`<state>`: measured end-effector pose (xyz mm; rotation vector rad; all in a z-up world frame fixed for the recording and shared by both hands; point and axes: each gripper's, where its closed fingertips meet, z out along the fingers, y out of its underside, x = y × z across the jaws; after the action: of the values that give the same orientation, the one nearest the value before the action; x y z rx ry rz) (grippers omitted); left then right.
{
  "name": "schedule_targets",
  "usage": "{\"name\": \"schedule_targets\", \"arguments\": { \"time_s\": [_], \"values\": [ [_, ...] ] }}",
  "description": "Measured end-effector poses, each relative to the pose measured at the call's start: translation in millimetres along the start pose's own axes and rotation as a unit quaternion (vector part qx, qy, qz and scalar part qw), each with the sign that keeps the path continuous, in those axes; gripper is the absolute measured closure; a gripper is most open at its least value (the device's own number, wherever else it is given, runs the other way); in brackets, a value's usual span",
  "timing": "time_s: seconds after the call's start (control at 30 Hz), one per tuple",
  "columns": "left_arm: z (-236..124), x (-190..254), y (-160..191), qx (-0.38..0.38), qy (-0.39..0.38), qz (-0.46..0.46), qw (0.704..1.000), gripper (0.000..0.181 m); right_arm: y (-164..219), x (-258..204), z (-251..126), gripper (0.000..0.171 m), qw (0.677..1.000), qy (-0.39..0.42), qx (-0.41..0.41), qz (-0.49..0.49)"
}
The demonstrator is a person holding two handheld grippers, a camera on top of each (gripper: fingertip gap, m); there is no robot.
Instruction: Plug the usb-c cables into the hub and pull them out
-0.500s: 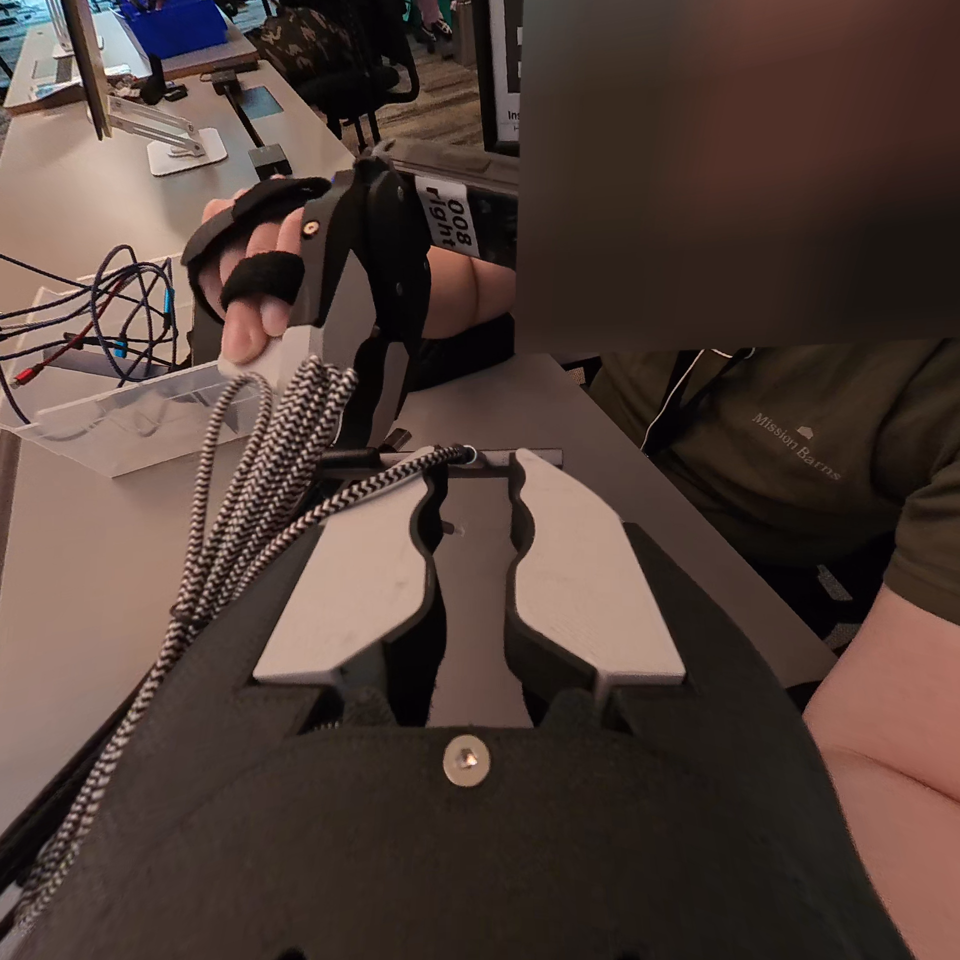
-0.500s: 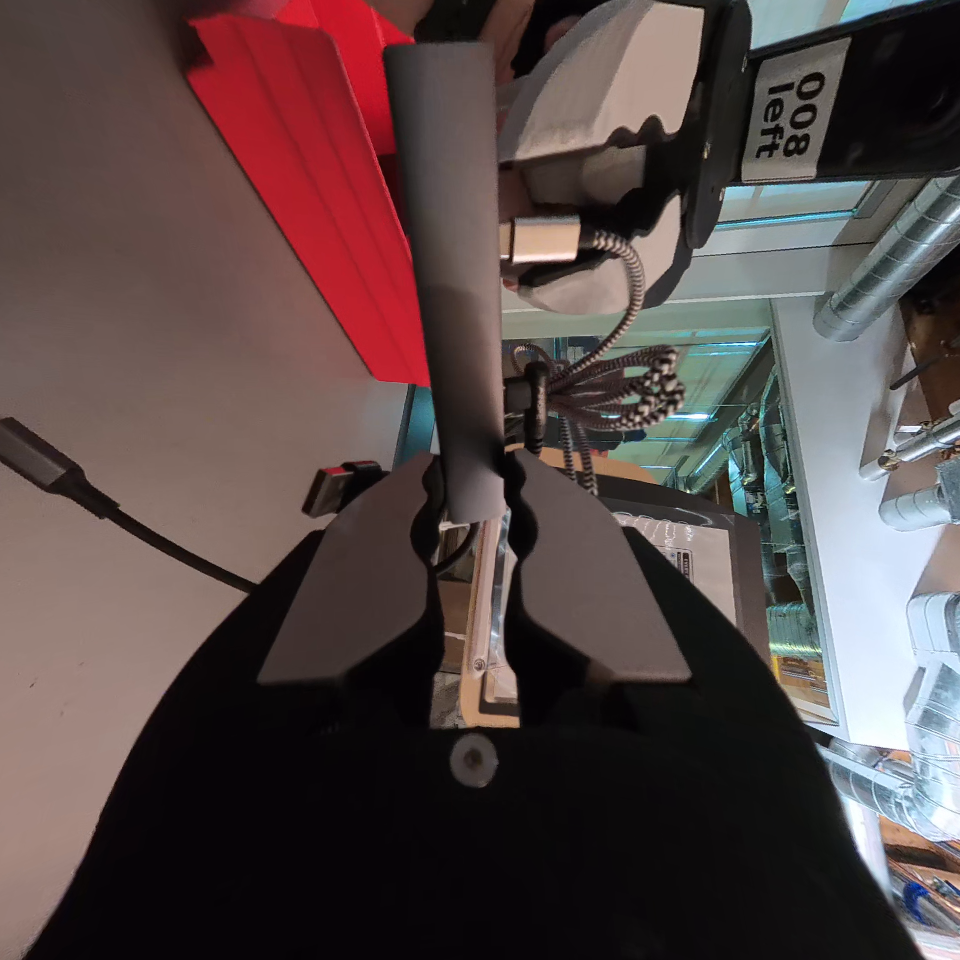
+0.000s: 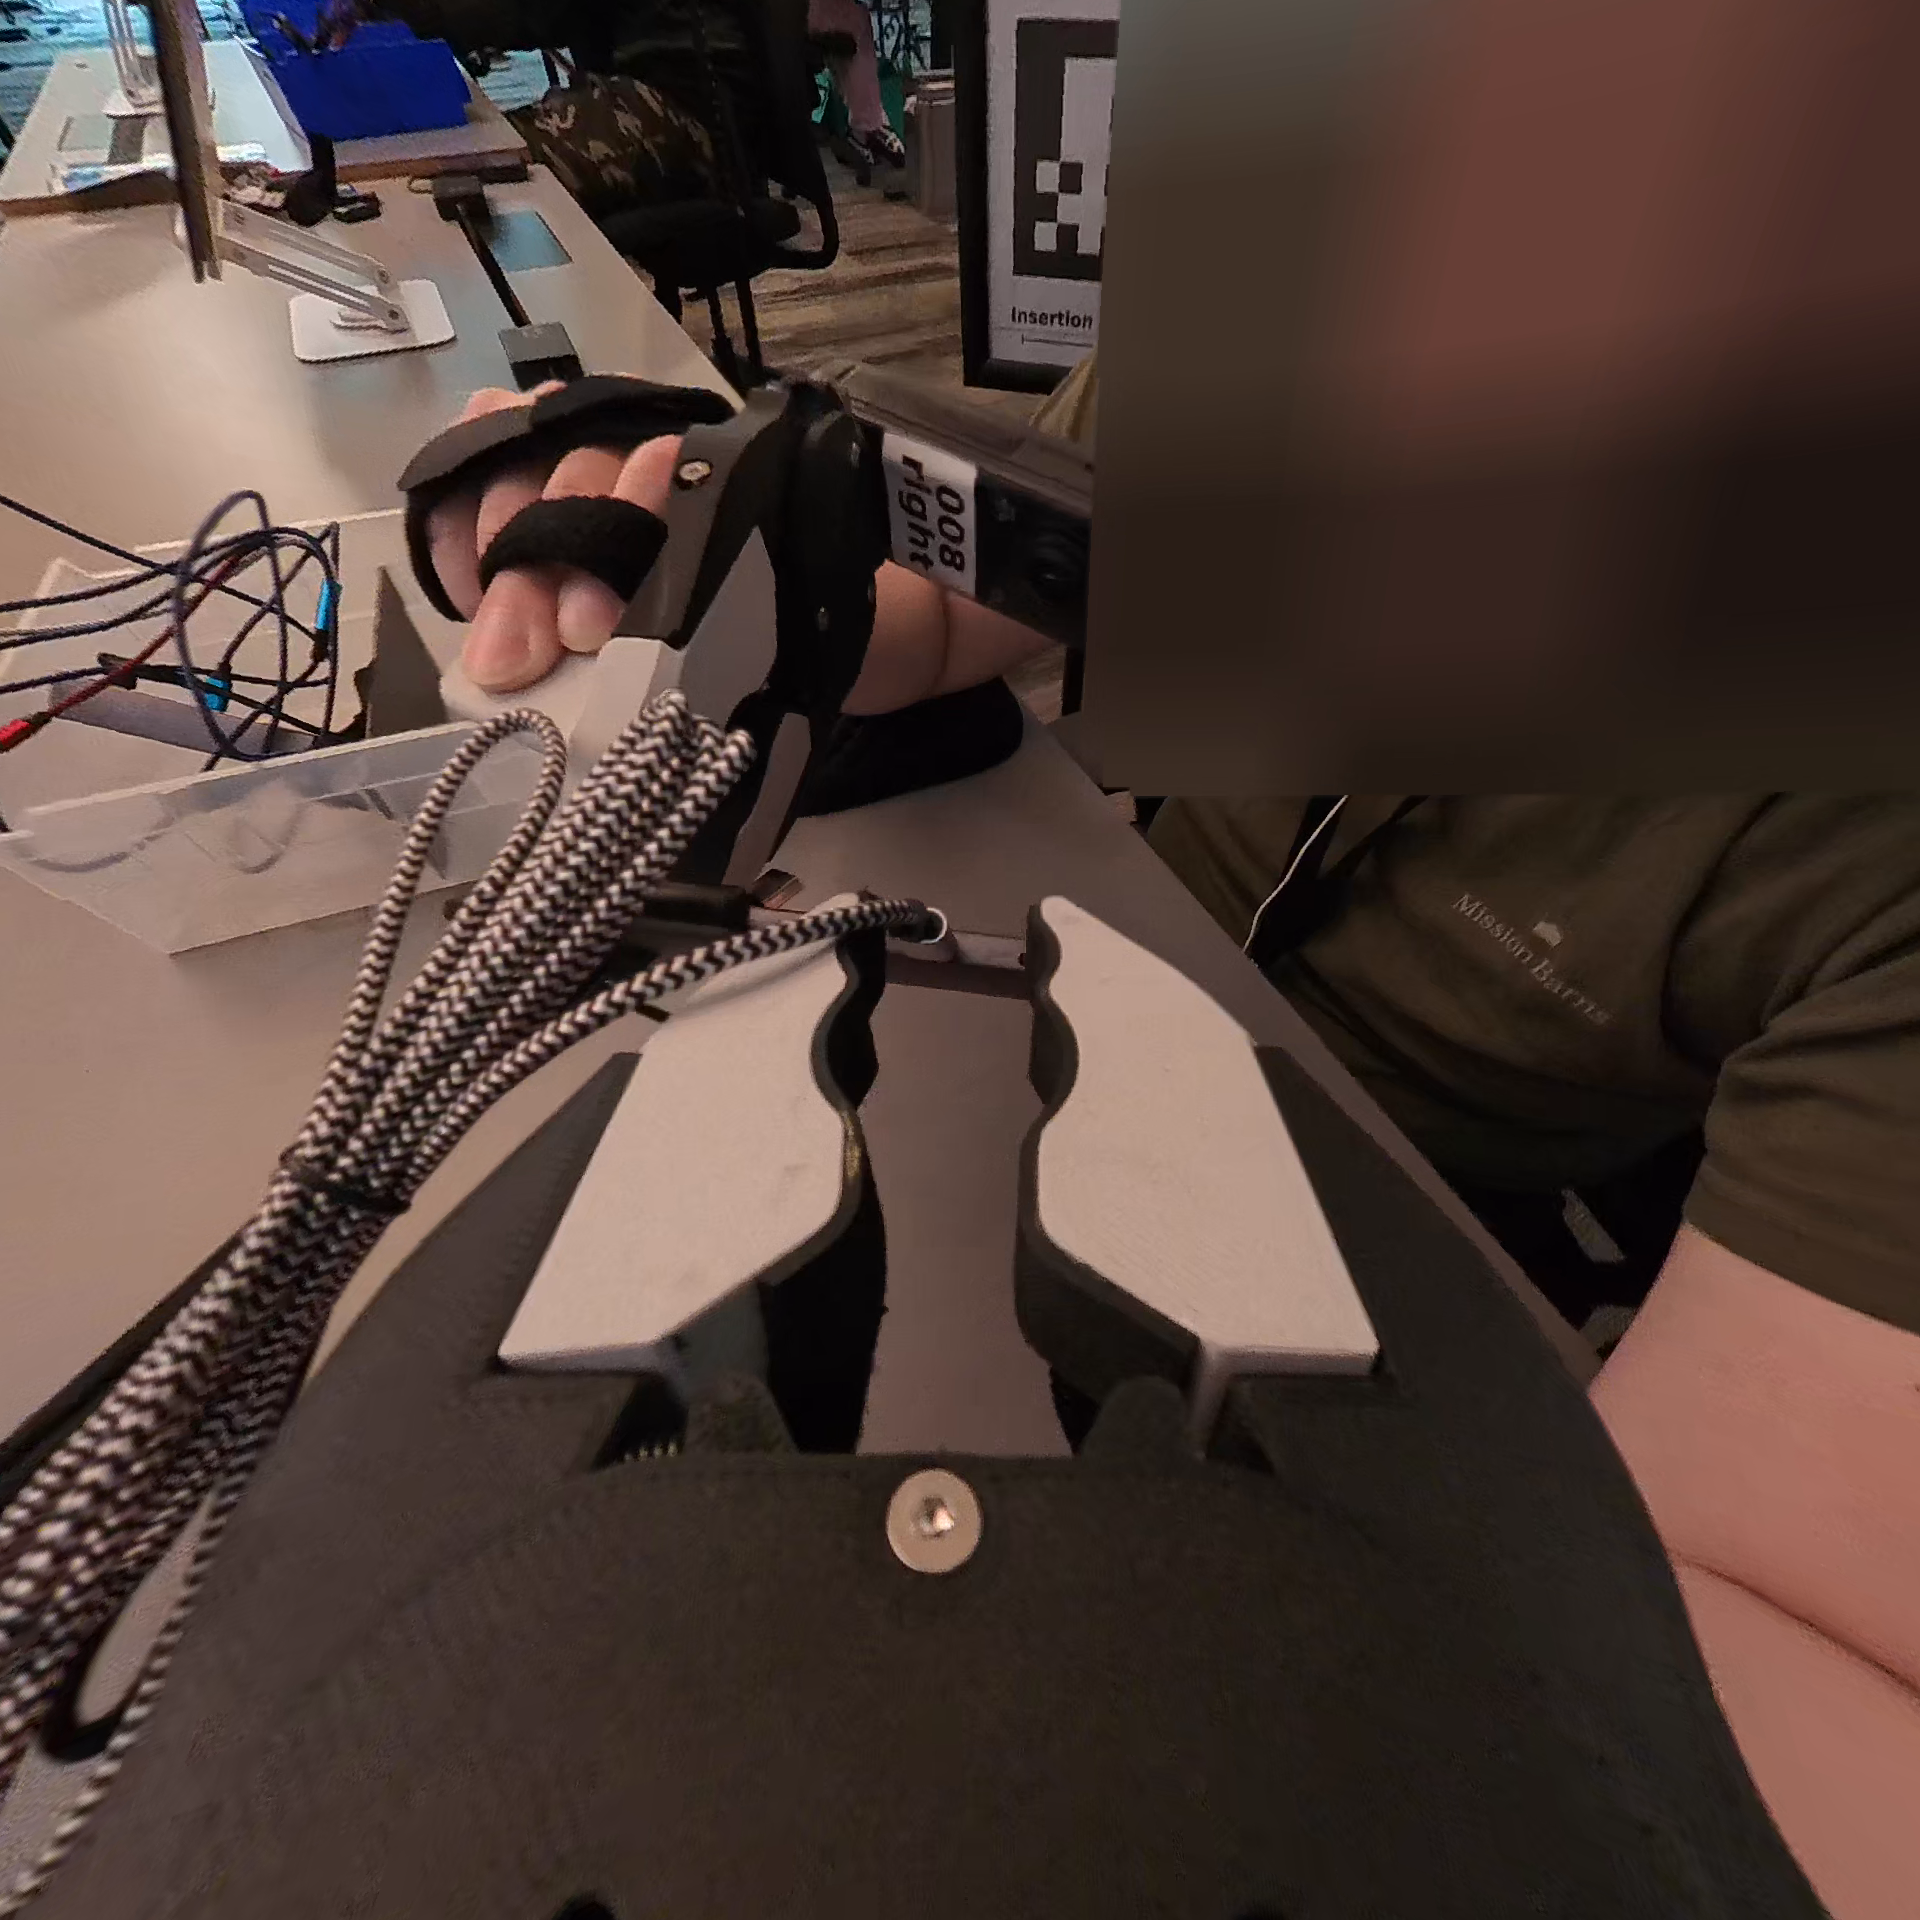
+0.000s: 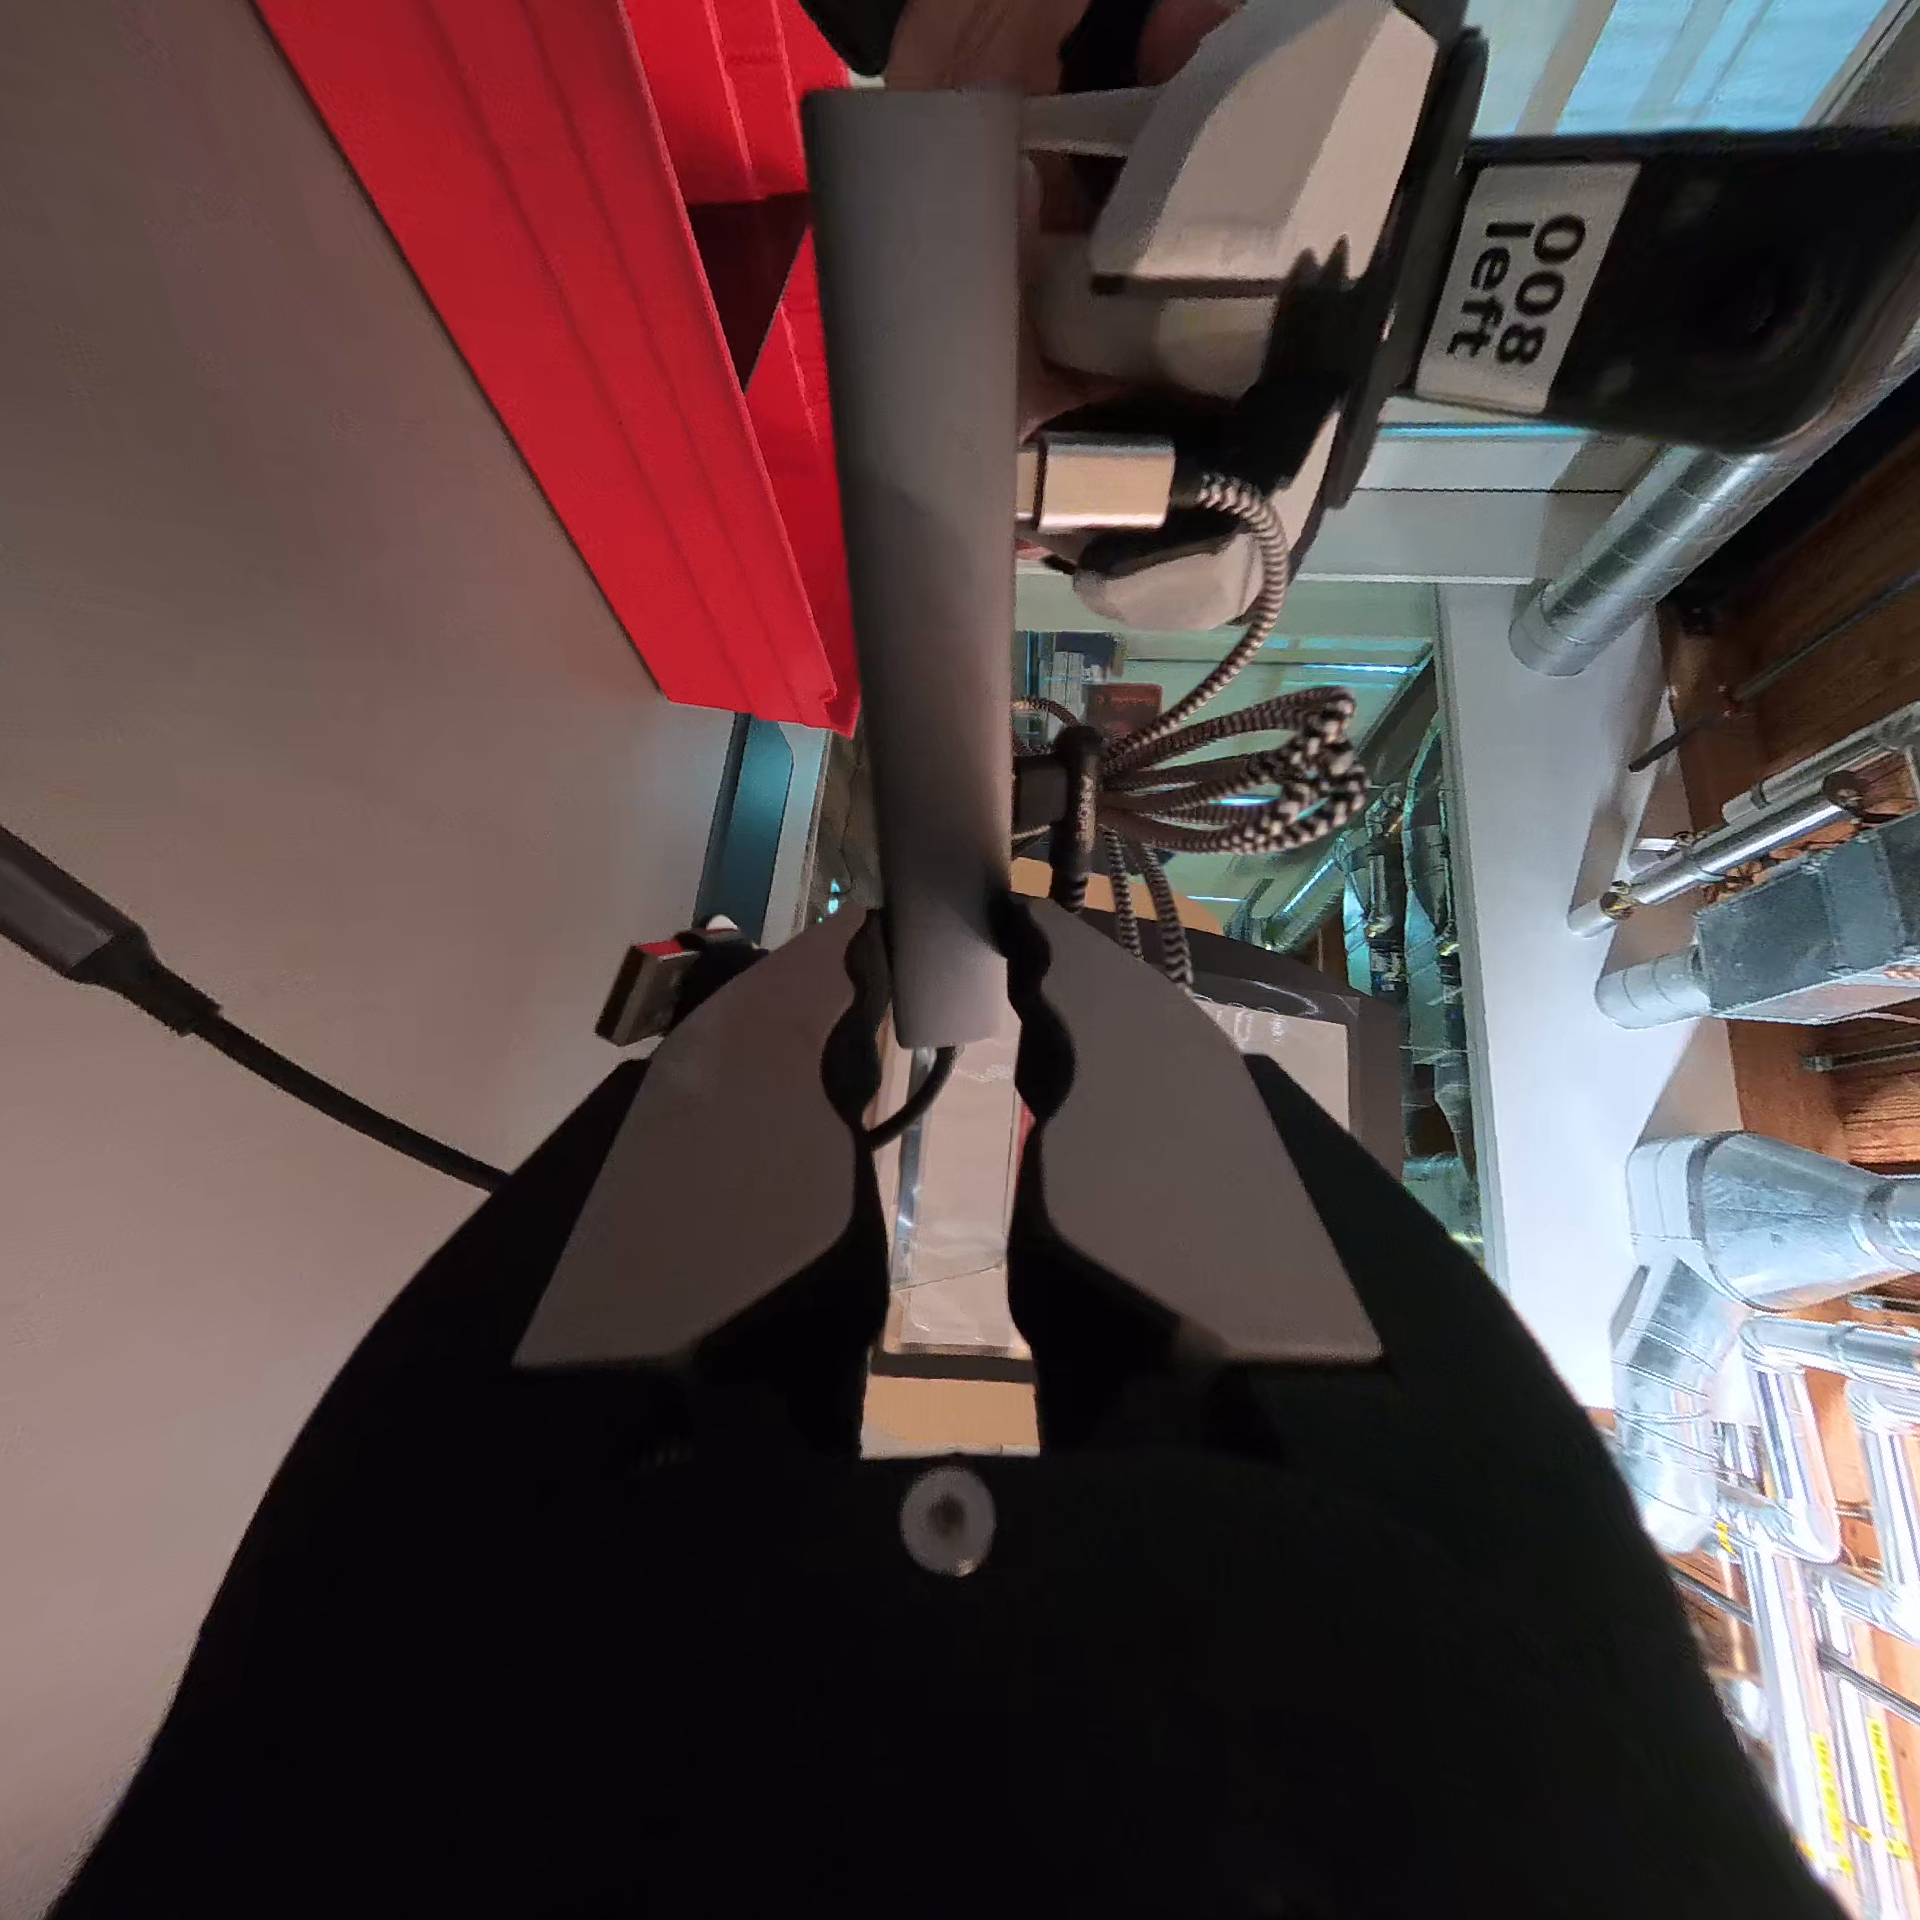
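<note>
**Hub clamped in the right gripper, braided plug at its side**

My views take in a pale grey surface [image 3: 156, 1039]. On it lie a red flat case [image 4: 582, 343] and a clear plastic tray [image 3: 208, 821] of loose thin cables.

The hub [image 4: 914, 468] is a long, slim bar of plain matt grey with squared ends. It is lifted off the surface and reaches straight out from my right gripper [image 4: 951, 935]. That gripper is closed firmly on the hub's near end. A thin dark lead curls out of that end, between the fingers.

My left gripper [image 3: 956, 935] faces the hub's long side, its two fingers standing apart with a clear gap between them. From its own camera the hub is only a thin dark edge across the fingertips.

The braided cable [image 3: 436, 1039], black-and-white zigzag weave, hangs in a bound bundle at the left of that gripper, and one strand crosses over the left finger. Its silver plug [image 4: 1101, 483] sits between the left gripper's fingers with its tip against the hub's side (how deep it sits I cannot tell). It lies close to one finger and is not pinched by both.

A black cable with a flat metal plug [image 4: 665, 982] lies on the surface beside the right gripper.
</note>
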<state>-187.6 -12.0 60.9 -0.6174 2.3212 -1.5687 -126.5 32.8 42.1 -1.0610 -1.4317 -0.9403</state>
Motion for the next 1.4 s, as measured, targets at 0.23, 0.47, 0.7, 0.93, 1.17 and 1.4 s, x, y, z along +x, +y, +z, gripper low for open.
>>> {"name": "schedule_targets", "arguments": {
  "time_s": [0.23, 0.47, 0.7, 0.93, 1.17, 1.4],
  "values": [
    [-2.9, -3.2, -4.3, 0.024, 0.015, -0.029, 0.999, 0.157, 2.9, 1.9, -0.4, 0.148, 1.000, 0.009, -0.009, -0.013],
    [-4.6, -5.7, -3.5, 0.024, 0.010, -0.035, 0.999, 0.157, 4.1, 1.0, 0.4, 0.148, 1.000, 0.010, -0.012, -0.019],
    [-7.7, -8.9, -6.4, 0.038, 0.004, -0.041, 0.998, 0.155, 4.8, 1.6, 1.0, 0.148, 1.000, 0.013, -0.015, -0.020],
    [-24.7, -12.8, -24.3, 0.113, 0.015, -0.060, 0.992, 0.171, 7.9, -1.6, 4.2, 0.148, 1.000, 0.008, -0.017, -0.006],
    [-14.9, -14.6, -13.3, 0.061, -0.021, -0.020, 0.998, 0.171, 8.9, -2.8, 3.3, 0.148, 1.000, 0.004, -0.019, -0.019],
    [-5.7, -11.0, -10.9, 0.038, -0.021, -0.001, 0.999, 0.171, 7.6, 2.7, -0.1, 0.148, 1.000, 0.013, -0.015, -0.011]
  ]
}}
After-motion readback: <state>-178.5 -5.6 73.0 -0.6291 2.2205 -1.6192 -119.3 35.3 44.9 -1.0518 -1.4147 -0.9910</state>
